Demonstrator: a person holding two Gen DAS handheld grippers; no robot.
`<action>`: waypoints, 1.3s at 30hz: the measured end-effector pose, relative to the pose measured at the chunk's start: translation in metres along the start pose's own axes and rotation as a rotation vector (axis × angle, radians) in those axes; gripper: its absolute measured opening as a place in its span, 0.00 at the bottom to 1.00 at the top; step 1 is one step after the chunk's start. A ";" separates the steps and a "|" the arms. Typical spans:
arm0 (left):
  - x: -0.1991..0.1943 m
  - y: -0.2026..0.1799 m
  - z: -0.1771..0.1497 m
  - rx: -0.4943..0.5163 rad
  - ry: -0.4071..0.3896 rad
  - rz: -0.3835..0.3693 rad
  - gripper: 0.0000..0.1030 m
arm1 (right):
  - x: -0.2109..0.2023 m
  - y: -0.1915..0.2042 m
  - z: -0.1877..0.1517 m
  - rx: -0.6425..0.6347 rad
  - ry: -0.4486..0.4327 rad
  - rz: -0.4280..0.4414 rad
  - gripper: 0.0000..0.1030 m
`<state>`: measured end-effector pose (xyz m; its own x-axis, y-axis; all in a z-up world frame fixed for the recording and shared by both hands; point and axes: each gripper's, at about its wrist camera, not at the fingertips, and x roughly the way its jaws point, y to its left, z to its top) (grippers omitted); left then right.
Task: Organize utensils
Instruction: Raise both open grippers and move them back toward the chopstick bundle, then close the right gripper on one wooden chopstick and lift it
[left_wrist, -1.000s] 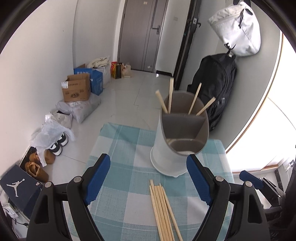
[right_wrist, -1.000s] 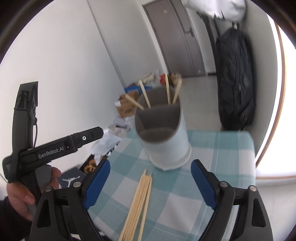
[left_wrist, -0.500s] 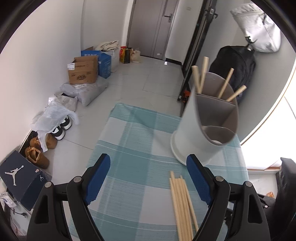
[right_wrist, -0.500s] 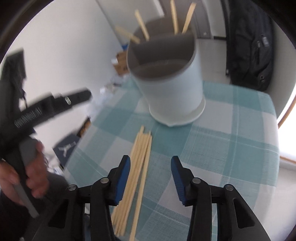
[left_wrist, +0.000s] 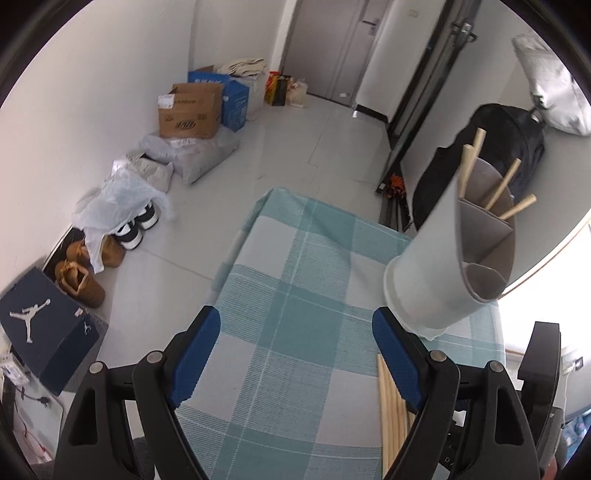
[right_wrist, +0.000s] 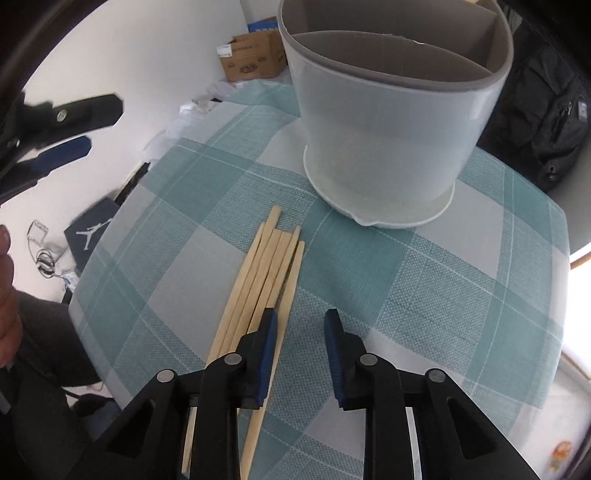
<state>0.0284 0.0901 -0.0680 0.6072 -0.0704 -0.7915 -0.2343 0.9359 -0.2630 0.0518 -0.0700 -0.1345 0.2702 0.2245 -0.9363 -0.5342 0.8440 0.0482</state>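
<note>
wooden chopsticks lie beside the right tool, jaws closing, nothing clamped; left tool wide apart.

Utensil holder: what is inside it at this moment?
In the left wrist view, the utensil holder has dividers, and four wooden chopsticks stick out of its far compartments. The near compartment looks empty as far as shown; the walls hide every compartment's bottom.

A teal-and-grey plaid woven cloth covers the worktop. Pale tan wooden chopsticks lie on it beside a translucent white round plastic holder with grey lining.
</note>
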 end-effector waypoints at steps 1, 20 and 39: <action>0.001 0.003 0.001 -0.008 0.003 0.000 0.79 | 0.001 0.003 0.002 -0.007 0.006 -0.013 0.22; -0.006 0.030 0.006 -0.095 -0.012 0.020 0.79 | 0.019 0.015 0.041 0.030 0.061 -0.087 0.04; 0.036 -0.018 -0.031 0.089 0.250 -0.041 0.79 | -0.081 -0.046 0.007 0.290 -0.332 0.210 0.03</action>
<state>0.0311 0.0594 -0.1093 0.4062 -0.1812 -0.8956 -0.1390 0.9565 -0.2566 0.0602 -0.1236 -0.0586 0.4469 0.5078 -0.7365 -0.3718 0.8542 0.3634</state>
